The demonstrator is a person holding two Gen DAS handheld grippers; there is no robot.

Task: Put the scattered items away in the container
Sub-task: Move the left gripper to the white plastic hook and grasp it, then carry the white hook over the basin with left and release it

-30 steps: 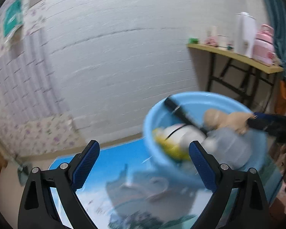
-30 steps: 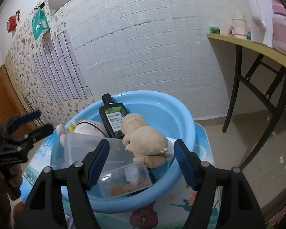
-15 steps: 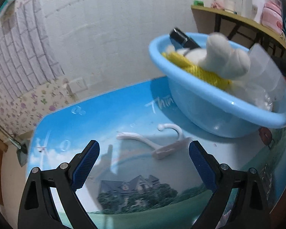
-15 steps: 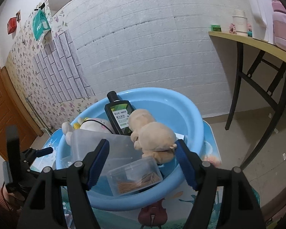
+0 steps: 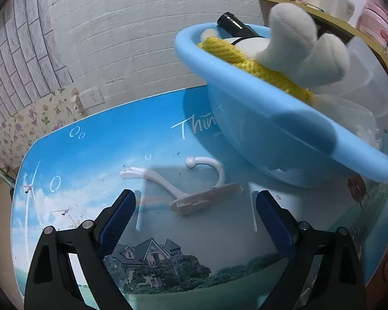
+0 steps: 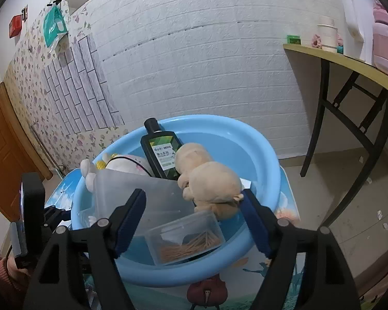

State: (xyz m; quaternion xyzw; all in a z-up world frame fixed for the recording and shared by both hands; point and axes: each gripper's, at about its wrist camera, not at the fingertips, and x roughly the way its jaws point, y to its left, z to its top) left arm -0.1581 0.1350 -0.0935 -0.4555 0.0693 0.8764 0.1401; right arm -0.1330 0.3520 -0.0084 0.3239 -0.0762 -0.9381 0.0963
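hook left on the table, everything else in the basin

basin contents explain the layout: the round light-blue plastic basin (image 6: 261, 155) already holds a dark green bottle with a black cap (image 6: 161, 152), a tan plush toy (image 6: 209, 183), a white plush toy (image 5: 305, 49) lying over a coil of yellow rope (image 5: 248, 62), a frosted plastic tub (image 6: 139, 193) and a small clear box of toothpicks (image 6: 186, 237). only the white plastic wall hook (image 5: 194, 188) lies outside it, flat on the glossy blue landscape-print table (image 5: 95, 155), just beside the basin's base.

the left gripper (image 5: 195, 211) points steeply down at that hook, so its jaws frame the hook's flat backing plate. its blue pads (image 5: 117, 217) stand apart on either side with nothing touching them; they have just been closing a little, probably to fit the narrow plate.

the right gripper (image 6: 194, 219) hangs over the basin's near rim, jaws apart and gripping nothing; they have just been opening. the toothpick box sits below them, untouched. likely it simply waits clear of the left side.
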